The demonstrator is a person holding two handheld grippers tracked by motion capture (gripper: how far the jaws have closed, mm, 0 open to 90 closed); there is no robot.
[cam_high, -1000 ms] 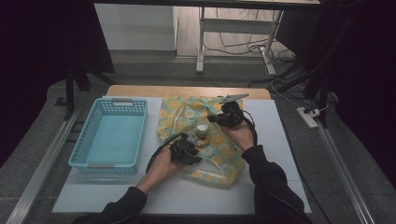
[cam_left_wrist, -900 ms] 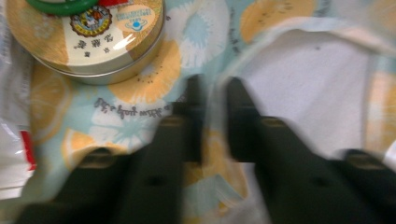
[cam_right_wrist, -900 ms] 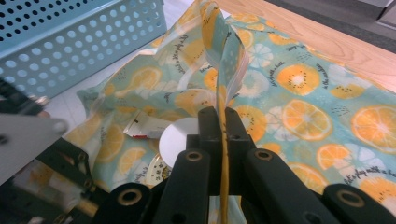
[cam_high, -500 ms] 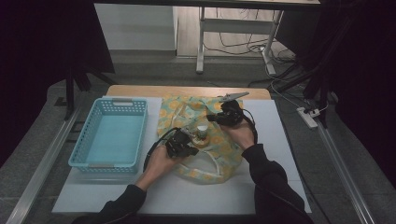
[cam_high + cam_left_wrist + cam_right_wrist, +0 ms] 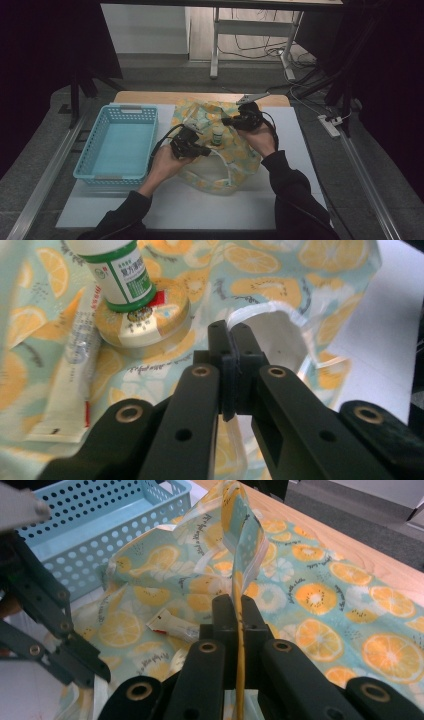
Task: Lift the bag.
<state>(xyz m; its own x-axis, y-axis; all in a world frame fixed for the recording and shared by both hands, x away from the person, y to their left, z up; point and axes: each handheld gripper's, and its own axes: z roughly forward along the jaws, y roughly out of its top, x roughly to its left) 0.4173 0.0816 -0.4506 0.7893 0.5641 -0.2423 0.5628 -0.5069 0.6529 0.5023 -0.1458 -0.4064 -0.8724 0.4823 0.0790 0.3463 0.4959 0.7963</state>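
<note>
Bag (image 5: 310,595) edge clamped between right fingers (image 5: 225,615)

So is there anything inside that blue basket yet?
No, the blue basket shows a bare floor in the high view, while the bottle stands on the fruit-print bag.

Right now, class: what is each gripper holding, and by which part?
The right gripper pinches the fruit-print bag by its raised edge. The left gripper is shut at the bag's translucent rim; whether it grips it cannot be told.
</note>
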